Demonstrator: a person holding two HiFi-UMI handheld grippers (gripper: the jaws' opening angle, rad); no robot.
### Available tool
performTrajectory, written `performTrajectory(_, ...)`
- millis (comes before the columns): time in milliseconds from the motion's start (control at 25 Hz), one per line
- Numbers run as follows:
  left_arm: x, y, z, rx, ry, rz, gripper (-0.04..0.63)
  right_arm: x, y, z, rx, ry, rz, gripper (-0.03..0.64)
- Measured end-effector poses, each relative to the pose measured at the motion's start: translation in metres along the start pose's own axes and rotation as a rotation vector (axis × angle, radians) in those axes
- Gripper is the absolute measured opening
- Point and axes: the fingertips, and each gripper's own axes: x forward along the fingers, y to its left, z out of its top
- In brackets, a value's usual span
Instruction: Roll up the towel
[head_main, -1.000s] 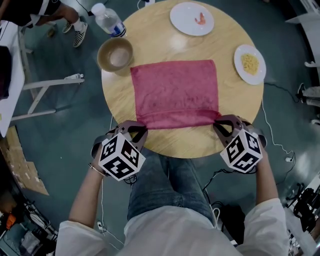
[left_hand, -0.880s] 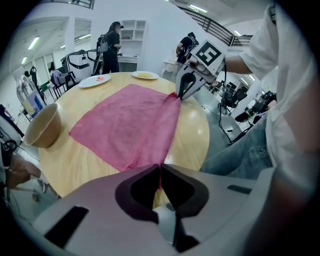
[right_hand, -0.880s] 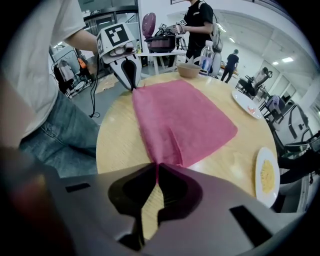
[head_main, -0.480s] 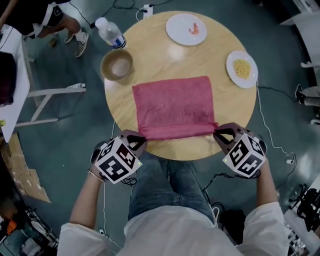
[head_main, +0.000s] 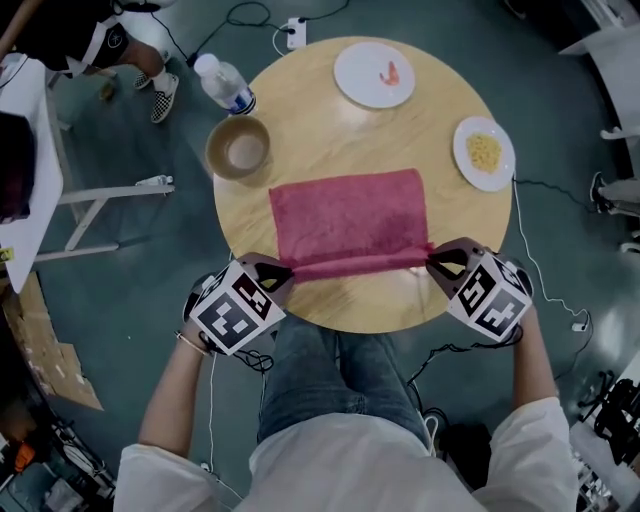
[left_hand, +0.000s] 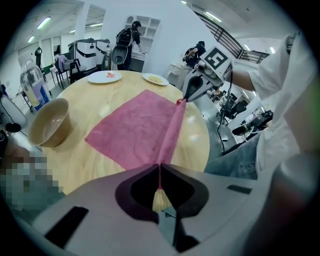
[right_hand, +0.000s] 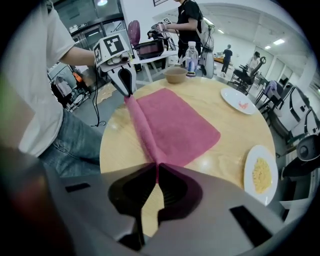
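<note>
Since a second ago both my hands have come up and carried the near edge away from me, so the towel (head_main: 348, 220) shows a shorter stretch of flat cloth on the table (head_main: 300, 110) than it did, with a narrow turned-over band along its near side. My left gripper (head_main: 283, 272) has its jaws pinched tight on the left end of that band, and my right gripper (head_main: 436, 262) is clamped the same way on the right end. Each gripper view shows a thin sliver of red cloth caught between closed jaws, and the band runs taut from one gripper across to the other. The rest of the towel lies flat toward the middle of the table, apart from the bowl (head_main: 238, 148) and the two plates (head_main: 374, 74) beyond it. I judge the cloth to be light, soft and quite limp: it will follow whatever I do with the ends, but it has no stiffness of its own, so the middle of the band would sag or open if I let the tension drop. The two ends of the near edge seem the right place to hold, kept level and pulled gently apart, because a pinch this thin could slip out if I tug hard or unevenly.
</note>
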Motion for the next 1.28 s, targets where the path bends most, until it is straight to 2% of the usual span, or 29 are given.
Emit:
performTrajectory(400, 0.008, 0.028, 0.011, -0.014, 0.001, 0.010, 0.018, 0.017, -0.025, 0.004, 0.040, 0.031, 0.040, 0.020)
performTrajectory(880, 0.018, 0.048, 0.011, -0.004, 0.005, 0.077, 0.018, 0.027, -0.042, 0.010, 0.027, 0.049, -0.026, 0.031)
performTrajectory(1280, 0.018, 0.053, 0.012, 0.017, -0.023, 0.128, 0.046, 0.027, -0.050, 0.010, 0.044, 0.014, -0.063, 0.087)
